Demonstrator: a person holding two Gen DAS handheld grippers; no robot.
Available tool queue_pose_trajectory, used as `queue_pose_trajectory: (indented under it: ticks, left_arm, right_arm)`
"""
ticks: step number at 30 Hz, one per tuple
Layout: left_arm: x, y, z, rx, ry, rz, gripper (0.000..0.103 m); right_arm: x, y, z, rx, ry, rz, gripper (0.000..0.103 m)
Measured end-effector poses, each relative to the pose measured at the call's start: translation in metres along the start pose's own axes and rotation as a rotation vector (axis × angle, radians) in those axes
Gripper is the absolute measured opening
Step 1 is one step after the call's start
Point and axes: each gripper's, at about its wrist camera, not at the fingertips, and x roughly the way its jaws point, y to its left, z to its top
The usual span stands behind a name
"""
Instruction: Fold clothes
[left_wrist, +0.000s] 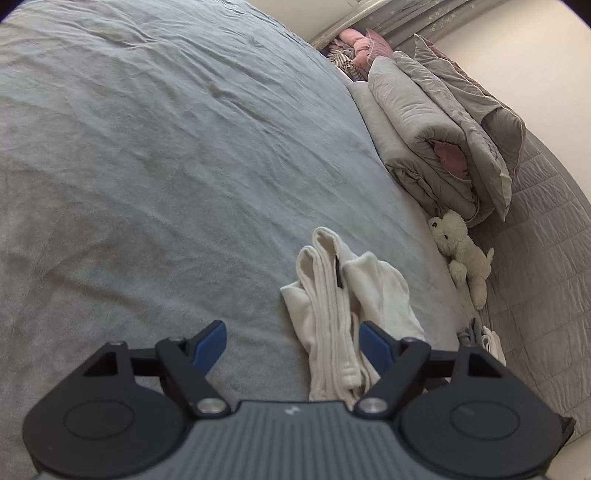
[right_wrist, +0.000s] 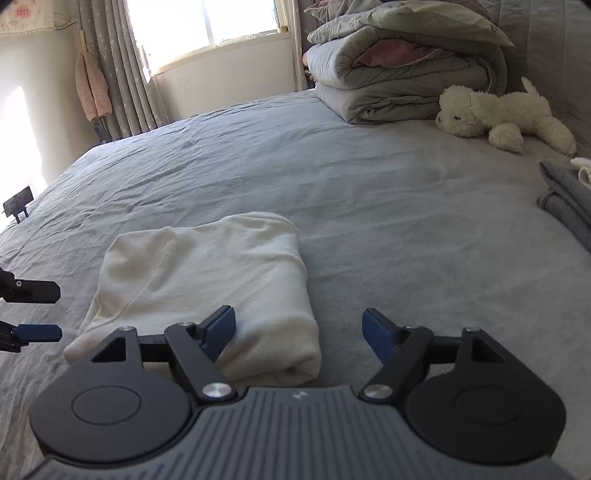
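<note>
A cream-white garment (right_wrist: 207, 280) lies folded into a thick bundle on the grey bedsheet (right_wrist: 388, 229). From the left wrist view the same garment (left_wrist: 343, 306) shows ribbed edges and a small dark tag. My left gripper (left_wrist: 291, 341) is open just above the sheet, its right finger resting against the garment's edge. My right gripper (right_wrist: 299, 332) is open too, low over the near right corner of the bundle, its left pad (right_wrist: 221, 332) touching the cloth. The left gripper's fingertips (right_wrist: 37, 312) show at the left edge of the right wrist view.
A folded grey duvet and pillows (right_wrist: 402, 74) are stacked at the head of the bed, with a white plush dog (right_wrist: 506, 114) beside them. Folded grey clothes (right_wrist: 569, 199) lie at the right. Curtains and a bright window (right_wrist: 207, 22) stand beyond the bed.
</note>
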Motion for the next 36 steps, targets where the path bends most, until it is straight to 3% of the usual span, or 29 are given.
queue_pose_trajectory:
  ticks: [5, 7, 10, 12, 13, 14, 15, 23, 27, 28, 30, 31, 32, 36]
  left_arm:
    - [0.001, 0.002, 0.001, -0.035, 0.013, -0.014, 0.08]
    - [0.0, 0.002, 0.001, -0.038, 0.006, -0.009, 0.08]
    - [-0.001, 0.003, 0.002, -0.046, -0.004, -0.006, 0.08]
    - [0.0, 0.003, 0.002, -0.045, -0.002, -0.004, 0.08]
    - [0.0, 0.003, 0.002, -0.042, 0.0, -0.003, 0.08]
    - [0.0, 0.004, 0.001, -0.038, 0.001, -0.002, 0.08]
    - [0.0, 0.004, 0.001, -0.034, 0.003, -0.002, 0.08]
    - [0.009, 0.002, -0.003, -0.025, 0.027, -0.002, 0.08]
    - [0.012, 0.001, -0.004, -0.018, 0.034, 0.006, 0.08]
    - [0.011, 0.002, -0.003, -0.024, 0.031, 0.003, 0.08]
    - [0.009, 0.004, -0.001, -0.035, 0.024, -0.001, 0.08]
    - [0.007, 0.005, 0.0, -0.041, 0.02, -0.004, 0.08]
    - [0.007, 0.005, 0.0, -0.044, 0.018, -0.004, 0.08]
    - [0.006, 0.006, 0.0, -0.049, 0.018, -0.003, 0.08]
  right_arm:
    - [-0.02, 0.03, 0.003, -0.181, -0.117, 0.045, 0.079]
    - [-0.015, 0.062, -0.01, -0.329, -0.107, 0.089, 0.079]
    - [-0.008, 0.073, -0.019, -0.378, -0.094, 0.089, 0.075]
    - [-0.003, 0.078, -0.025, -0.401, -0.085, 0.084, 0.066]
    - [0.0, 0.08, -0.027, -0.413, -0.081, 0.082, 0.05]
    - [0.002, 0.082, -0.03, -0.424, -0.077, 0.08, 0.023]
    - [0.005, 0.085, -0.033, -0.436, -0.072, 0.078, 0.021]
    - [0.023, 0.103, -0.053, -0.527, -0.043, 0.06, 0.025]
    - [0.018, 0.111, -0.058, -0.619, -0.08, 0.024, 0.029]
    - [0.016, 0.113, -0.059, -0.645, -0.094, 0.013, 0.033]
    - [0.009, 0.117, -0.06, -0.679, -0.111, 0.018, 0.052]
    - [0.006, 0.118, -0.062, -0.693, -0.108, 0.038, 0.071]
    - [0.004, 0.12, -0.063, -0.708, -0.103, 0.058, 0.079]
    - [0.01, 0.127, -0.079, -0.837, -0.109, 0.001, 0.078]
